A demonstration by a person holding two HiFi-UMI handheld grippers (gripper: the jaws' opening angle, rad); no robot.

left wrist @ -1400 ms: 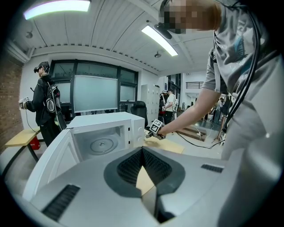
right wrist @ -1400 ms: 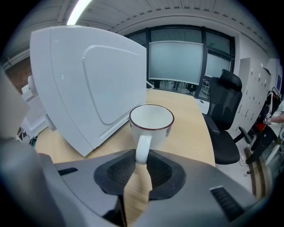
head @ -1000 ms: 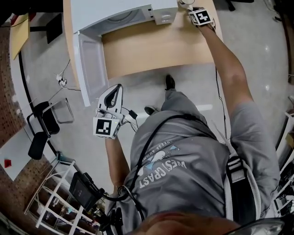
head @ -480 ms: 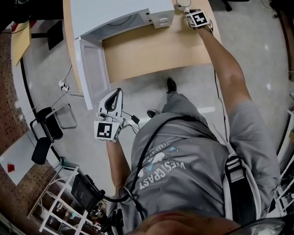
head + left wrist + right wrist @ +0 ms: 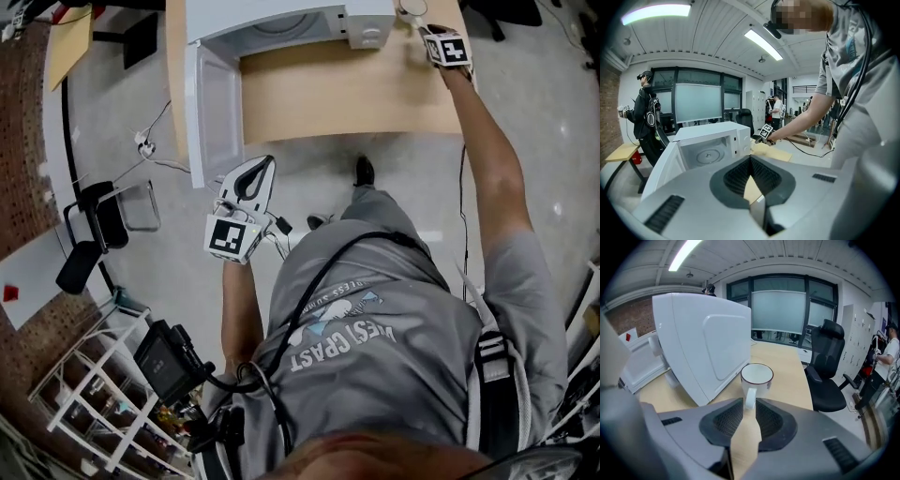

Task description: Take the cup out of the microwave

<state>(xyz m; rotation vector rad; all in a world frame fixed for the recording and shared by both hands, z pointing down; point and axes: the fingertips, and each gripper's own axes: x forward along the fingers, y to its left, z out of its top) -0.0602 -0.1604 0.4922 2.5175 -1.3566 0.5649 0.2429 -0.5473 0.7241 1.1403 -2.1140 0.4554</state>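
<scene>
A white cup [image 5: 757, 374] with a dark rim stands upright on the wooden table [image 5: 787, 366], just right of the white microwave [image 5: 703, 348]. My right gripper [image 5: 749, 401] is shut on the cup's handle [image 5: 750, 397]. In the head view that gripper [image 5: 424, 23] reaches to the table's far right corner, where the cup [image 5: 411, 7] shows at the frame's top. The microwave [image 5: 281, 19] has its door [image 5: 214, 112] swung open; its cavity [image 5: 707, 154] holds only the turntable. My left gripper [image 5: 267, 161] hangs shut and empty off the table's near edge, pointing at the microwave [image 5: 712, 145].
A black office chair [image 5: 827, 376] stands beyond the table's right end. On the floor left of the table are another black chair [image 5: 89, 244] and cables [image 5: 145, 150]. White shelving [image 5: 103, 412] fills the lower left. A person [image 5: 647, 110] stands behind the microwave.
The head view has shifted, so table and microwave sit further right in the picture. Both grippers keep their places relative to the microwave and the cup.
</scene>
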